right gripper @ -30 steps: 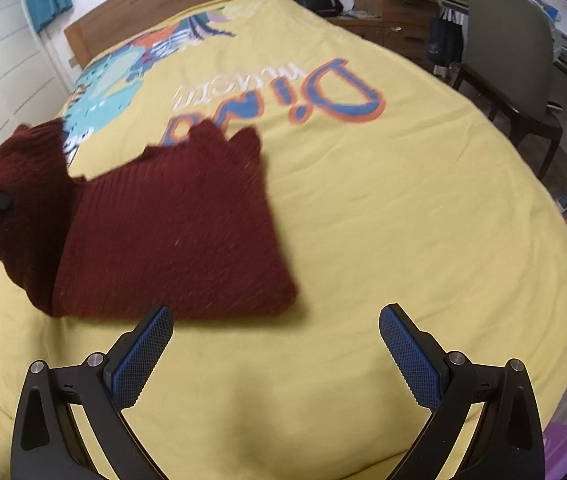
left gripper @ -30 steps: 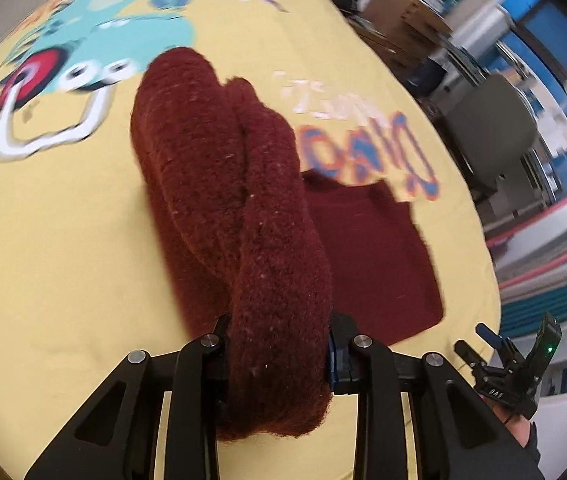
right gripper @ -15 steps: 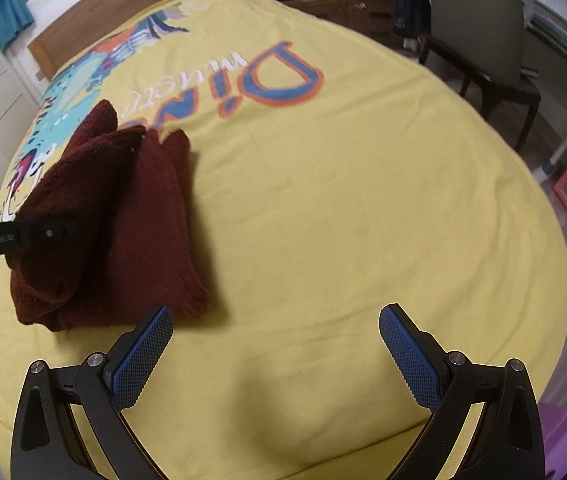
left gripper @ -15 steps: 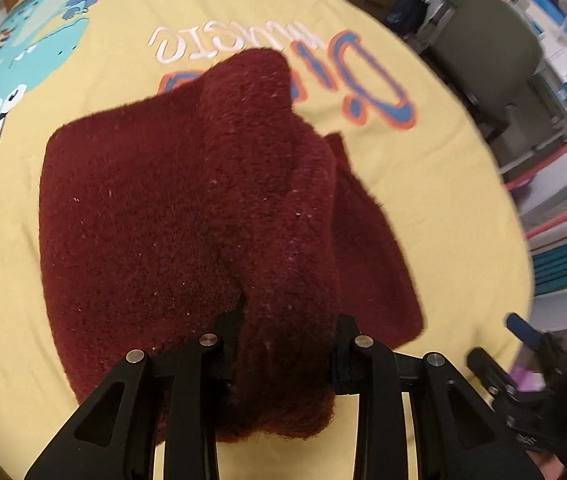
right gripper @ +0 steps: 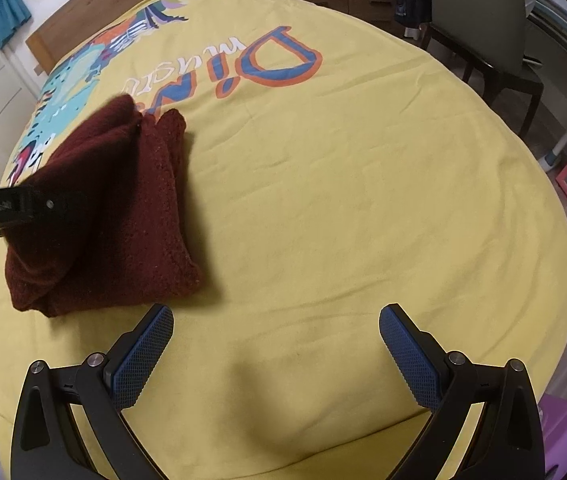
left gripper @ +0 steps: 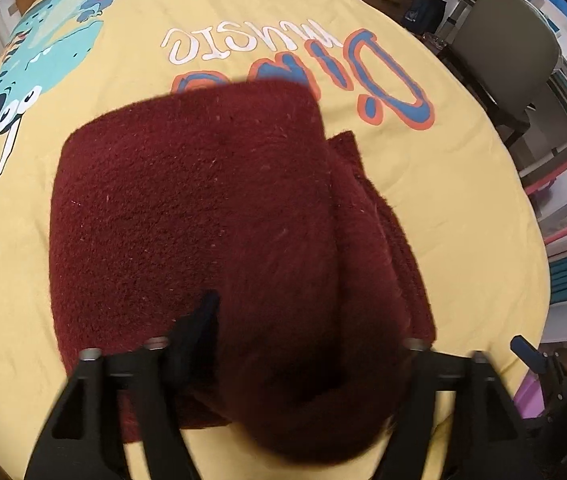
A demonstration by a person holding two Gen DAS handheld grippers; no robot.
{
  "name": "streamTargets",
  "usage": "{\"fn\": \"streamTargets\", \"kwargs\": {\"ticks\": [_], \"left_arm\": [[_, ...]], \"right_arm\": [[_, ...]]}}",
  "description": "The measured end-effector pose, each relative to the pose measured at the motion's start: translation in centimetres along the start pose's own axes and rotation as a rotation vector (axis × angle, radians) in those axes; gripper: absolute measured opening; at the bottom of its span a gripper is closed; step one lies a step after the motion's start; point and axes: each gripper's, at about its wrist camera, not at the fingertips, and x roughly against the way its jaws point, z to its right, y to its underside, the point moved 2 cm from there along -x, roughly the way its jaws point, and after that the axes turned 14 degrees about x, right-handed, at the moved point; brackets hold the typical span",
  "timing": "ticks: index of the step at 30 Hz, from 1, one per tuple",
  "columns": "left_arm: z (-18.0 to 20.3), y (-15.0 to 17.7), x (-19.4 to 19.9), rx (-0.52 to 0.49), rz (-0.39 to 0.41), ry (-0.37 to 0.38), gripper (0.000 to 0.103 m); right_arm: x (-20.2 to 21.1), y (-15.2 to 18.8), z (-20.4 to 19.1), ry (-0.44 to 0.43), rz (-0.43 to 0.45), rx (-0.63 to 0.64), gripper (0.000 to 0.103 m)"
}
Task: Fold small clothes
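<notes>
1. The left gripper [left gripper: 303,340] points steeply down over the dark red knitted garment [left gripper: 203,216]; its jaws are opening, with a fold of the knit bulging loose between them.
2. The right gripper [right gripper: 275,336] hangs over bare bedspread, its jaws wide apart with nothing between them and blue pads [right gripper: 145,356] exposed.
3. The garment lies folded into a thick bundle on the yellow bedspread [right gripper: 363,200], to the left of the right gripper and partly covering the printed blue-and-orange lettering [left gripper: 383,80].
4. A grey chair [right gripper: 479,12] stands beyond the bed's far right edge.
</notes>
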Motion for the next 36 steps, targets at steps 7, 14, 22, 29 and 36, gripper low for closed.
{"fn": "streamTargets", "kwargs": {"ticks": [7, 14, 22, 29, 36], "left_arm": [[-0.3, -0.7, 4.0, 0.019, 0.062, 0.094, 0.097], [-4.3, -1.9, 7.8, 0.091, 0.129, 0.115, 0.102], [-11.6, -0.2, 9.7, 0.157, 0.157, 0.028, 0.102], [-15.3, 3.4, 9.0, 0.184, 0.155, -0.044, 0.102], [-16.6, 6.0, 8.5, 0.218, 0.137, 0.01, 0.102]], "right_arm": [[0.7, 0.1, -0.2, -0.007, 0.009, 0.004, 0.103], [1.8, -0.5, -1.6, -0.026, 0.035, 0.026, 0.103], [4.0, -5.0, -4.8, -0.052, 0.086, 0.101, 0.103], [3.3, -12.2, -9.9, -0.112, 0.018, 0.213, 0.103], [-0.6, -16.2, -15.2, -0.192, -0.097, 0.296, 0.099]]}}
